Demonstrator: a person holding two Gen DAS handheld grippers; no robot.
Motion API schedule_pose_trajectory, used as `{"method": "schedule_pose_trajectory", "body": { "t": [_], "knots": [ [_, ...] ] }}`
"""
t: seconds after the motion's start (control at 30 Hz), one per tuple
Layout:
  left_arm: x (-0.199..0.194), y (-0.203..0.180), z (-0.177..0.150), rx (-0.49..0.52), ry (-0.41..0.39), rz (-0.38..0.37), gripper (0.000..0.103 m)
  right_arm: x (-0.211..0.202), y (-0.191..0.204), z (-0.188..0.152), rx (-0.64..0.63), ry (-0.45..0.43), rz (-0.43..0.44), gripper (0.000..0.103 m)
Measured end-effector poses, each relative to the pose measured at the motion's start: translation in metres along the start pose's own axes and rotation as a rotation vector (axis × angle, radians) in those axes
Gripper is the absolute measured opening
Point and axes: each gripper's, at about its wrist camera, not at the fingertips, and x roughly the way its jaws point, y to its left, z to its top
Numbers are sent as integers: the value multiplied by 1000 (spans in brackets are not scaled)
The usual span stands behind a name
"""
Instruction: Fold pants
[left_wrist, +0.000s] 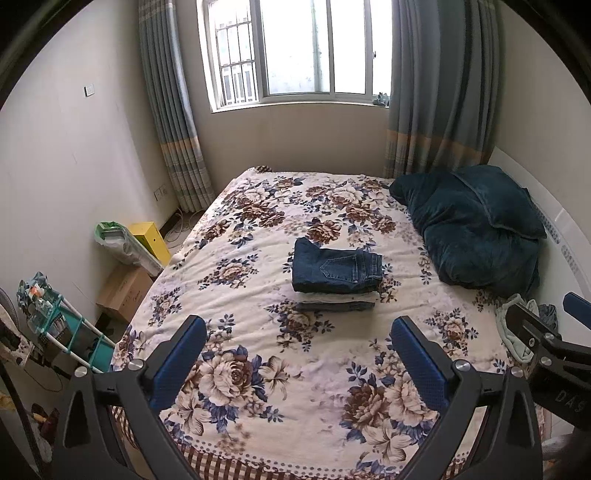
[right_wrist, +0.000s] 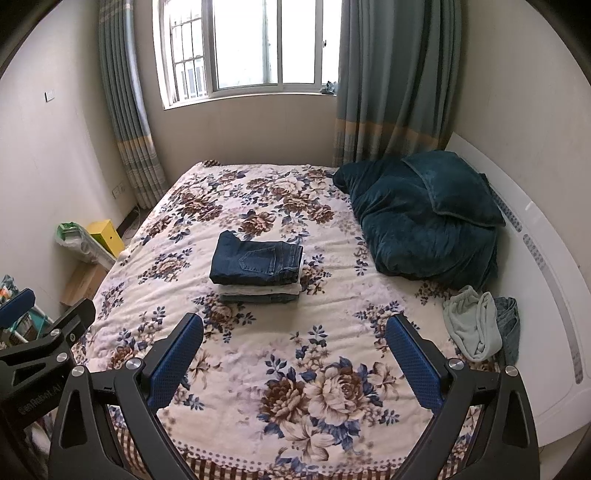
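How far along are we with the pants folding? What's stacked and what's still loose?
Done: dark jeans lie folded on top of a stack of folded garments mid-bed. In hand: nothing; the left hand-held gripper and right hand-held gripper are both open and empty above the floral bedspread. Left: a crumpled pale green garment and denim piece by the headboard.

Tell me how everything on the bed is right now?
Left gripper: open, empty.
Right gripper: open, empty.
Dark jeans: folded, topping the stack.
Stack: neat.
Light green garment: crumpled, unfolded.
Teal blanket: bunched.
Curtains: open.
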Motion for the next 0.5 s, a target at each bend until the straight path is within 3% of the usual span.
{"method": "schedule_pose_trajectory", "body": {
  "t": [0.5],
  "knots": [
    [-1,-6,4,1,-3,-1,103,-3,-6,5,-1,-2,1,101]
  ]
}}
